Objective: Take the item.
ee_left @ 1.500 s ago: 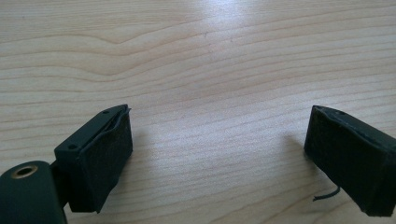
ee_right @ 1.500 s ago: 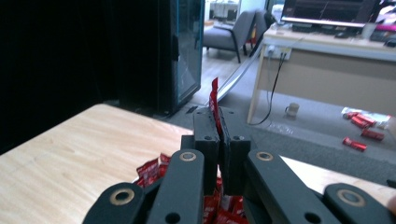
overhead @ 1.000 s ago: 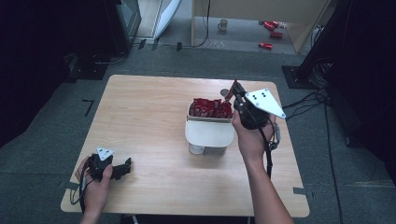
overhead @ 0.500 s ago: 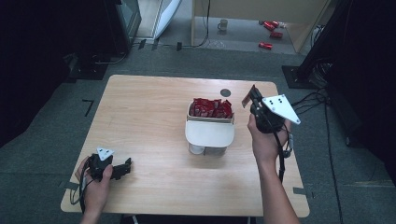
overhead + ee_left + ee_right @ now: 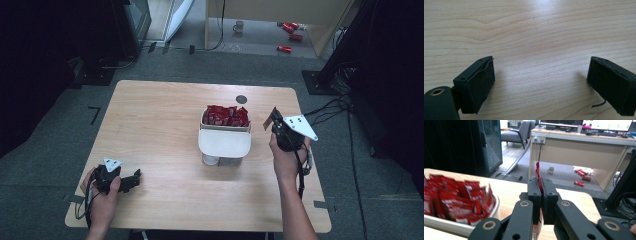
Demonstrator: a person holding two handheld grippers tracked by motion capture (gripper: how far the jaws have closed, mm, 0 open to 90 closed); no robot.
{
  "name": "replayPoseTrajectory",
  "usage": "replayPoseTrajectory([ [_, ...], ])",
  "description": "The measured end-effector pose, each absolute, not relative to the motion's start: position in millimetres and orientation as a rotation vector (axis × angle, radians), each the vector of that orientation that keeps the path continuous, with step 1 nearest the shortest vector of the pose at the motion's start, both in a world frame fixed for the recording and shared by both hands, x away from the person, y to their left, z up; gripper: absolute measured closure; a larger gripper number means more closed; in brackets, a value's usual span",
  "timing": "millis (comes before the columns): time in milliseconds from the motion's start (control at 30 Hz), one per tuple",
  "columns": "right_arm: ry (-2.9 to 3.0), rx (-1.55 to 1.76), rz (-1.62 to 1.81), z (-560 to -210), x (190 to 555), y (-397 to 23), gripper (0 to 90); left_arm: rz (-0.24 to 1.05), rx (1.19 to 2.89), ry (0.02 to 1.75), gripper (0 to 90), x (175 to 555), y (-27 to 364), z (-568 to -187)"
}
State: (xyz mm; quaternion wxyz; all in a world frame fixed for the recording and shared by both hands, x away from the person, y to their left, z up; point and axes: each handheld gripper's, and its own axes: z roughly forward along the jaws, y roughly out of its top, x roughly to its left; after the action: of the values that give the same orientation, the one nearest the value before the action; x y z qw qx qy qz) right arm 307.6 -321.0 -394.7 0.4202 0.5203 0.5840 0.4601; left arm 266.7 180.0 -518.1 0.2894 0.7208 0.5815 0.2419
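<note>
- Grey carpet floor surrounds a light wooden table (image 5: 165,130); beyond the table's far edge stands a desk, with a mug (image 5: 239,26) and a few red cans (image 5: 291,36) on the floor under it.
- Right gripper (image 5: 274,121): held above the table's right part, just right of the white container (image 5: 224,142). Jaws pressed together on a thin red packet (image 5: 538,175), seen edge-on in the right gripper view; the packet sticks up above the jaw tips and also hangs below them.
- Grey three-cornered plate (image 5: 299,125) sits on top of the right gripper; a cable trails down along the forearm.
- White container: mid-table, to the left of the right gripper, apart from it. Its far compartment is full of red packets (image 5: 227,115), which also show blurred at the left of the right gripper view (image 5: 454,197). The near part is covered by a white surface; I cannot tell what lies under it.
- Left gripper (image 5: 131,181): low at the table's near-left corner, well apart from the container, held in the person's left hand (image 5: 103,200). Jaws stand wide apart with bare wood grain between them in the left gripper view (image 5: 541,85); nothing held.
- Small dark round spot (image 5: 241,99) on the table beyond the container.
</note>
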Motion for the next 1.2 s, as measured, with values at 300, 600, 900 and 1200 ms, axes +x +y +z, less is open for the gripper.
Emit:
replayPoseTrajectory([
  [300, 1.481, 1.341, 1.116, -422, 313, -328, 88.6, 0.646, 1.924, 1.552, 8.3, 267, 180, -518],
  [600, 1.52, 1.329, 1.086, -440, 308, -329, 88.6, 0.645, 1.924, 1.552, 8.3, 267, 180, -518],
  [900, 1.516, 1.33, 1.102, -460, 283, -337, 88.4, 0.645, 1.923, 1.552, 8.3, 267, 180, -518],
  [1200, 1.528, 1.327, 1.1, -469, 256, -339, 88.1, 0.645, 1.923, 1.552, 8.3, 267, 180, -518],
])
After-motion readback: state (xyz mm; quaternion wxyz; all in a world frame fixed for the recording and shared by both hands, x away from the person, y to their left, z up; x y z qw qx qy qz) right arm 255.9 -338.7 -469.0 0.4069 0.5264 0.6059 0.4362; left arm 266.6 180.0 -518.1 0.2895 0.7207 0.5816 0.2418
